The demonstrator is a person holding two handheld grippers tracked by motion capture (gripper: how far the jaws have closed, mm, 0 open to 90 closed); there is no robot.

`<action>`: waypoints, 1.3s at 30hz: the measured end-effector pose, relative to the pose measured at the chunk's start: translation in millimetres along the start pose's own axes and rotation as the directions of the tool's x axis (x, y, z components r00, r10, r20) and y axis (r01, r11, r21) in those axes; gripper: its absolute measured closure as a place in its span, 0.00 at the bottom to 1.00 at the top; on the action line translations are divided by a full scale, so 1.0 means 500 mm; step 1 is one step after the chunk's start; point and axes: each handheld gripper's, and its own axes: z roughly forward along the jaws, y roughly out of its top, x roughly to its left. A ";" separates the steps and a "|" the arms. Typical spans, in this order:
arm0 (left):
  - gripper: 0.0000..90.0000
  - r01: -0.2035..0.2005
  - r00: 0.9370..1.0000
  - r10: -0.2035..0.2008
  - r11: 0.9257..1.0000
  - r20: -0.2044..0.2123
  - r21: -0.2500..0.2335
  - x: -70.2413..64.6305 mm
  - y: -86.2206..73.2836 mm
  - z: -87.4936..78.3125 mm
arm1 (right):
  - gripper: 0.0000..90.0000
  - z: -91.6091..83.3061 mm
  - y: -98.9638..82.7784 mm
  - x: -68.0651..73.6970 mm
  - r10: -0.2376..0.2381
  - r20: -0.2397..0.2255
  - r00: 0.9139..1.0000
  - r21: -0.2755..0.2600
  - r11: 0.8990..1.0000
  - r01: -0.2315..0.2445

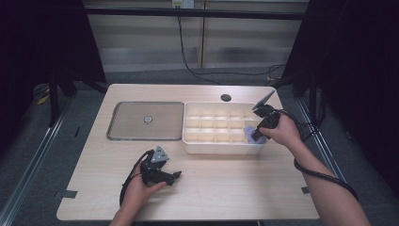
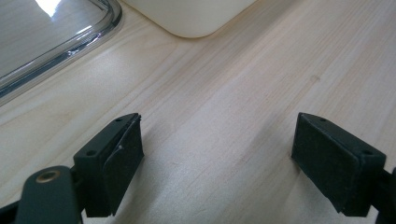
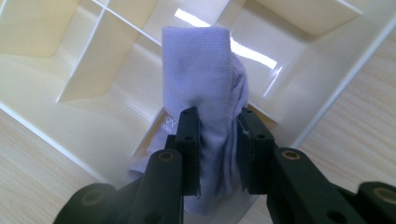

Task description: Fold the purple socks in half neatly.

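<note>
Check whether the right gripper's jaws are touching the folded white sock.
Touching. The right gripper view shows the right gripper with both jaws pressed on the white sock over the divided tray.

A pale wooden table (image 1: 211, 188) carries everything here. On its left half lies a flat clear lid (image 1: 129, 125) with a raised rim and a small round knob (image 1: 148, 119) at its middle, lying just beside the white box. Near the table's far edge there's a dark round hole (image 1: 226, 98). Bits of dark tape (image 1: 68, 194) mark the front corners. Beyond the table, a black cable (image 1: 188, 66) hangs down a pale panelled wall (image 1: 150, 42) and trails across the grey floor (image 1: 28, 141).
</note>
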 end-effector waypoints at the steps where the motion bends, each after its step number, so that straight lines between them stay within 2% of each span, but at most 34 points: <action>1: 0.18 0.000 1.000 0.000 1.000 0.001 0.000 0.000 0.000 0.000 | 0.81 0.000 0.000 0.001 -0.002 0.003 1.000 0.003 1.000 0.002; 6: 0.18 0.000 1.000 0.000 1.000 0.001 0.000 0.000 0.000 0.000 | 0.81 0.004 0.000 0.003 -0.006 0.009 1.000 0.012 1.000 0.006; 7: 0.18 -0.012 1.000 0.012 1.000 0.001 0.009 0.001 0.000 -0.001 | 0.81 0.005 0.000 0.004 -0.009 0.011 1.000 0.011 1.000 0.009; 26: 0.18 -0.011 1.000 0.011 1.000 0.000 0.008 0.001 0.000 -0.001 | 0.81 0.021 -0.004 0.013 -0.033 0.038 0.999 0.030 0.999 0.032; 39: 0.18 -0.008 1.000 0.008 1.000 -0.001 0.008 0.001 0.000 -0.001 | 0.79 0.021 -0.008 0.016 -0.042 0.052 0.998 0.014 0.999 0.041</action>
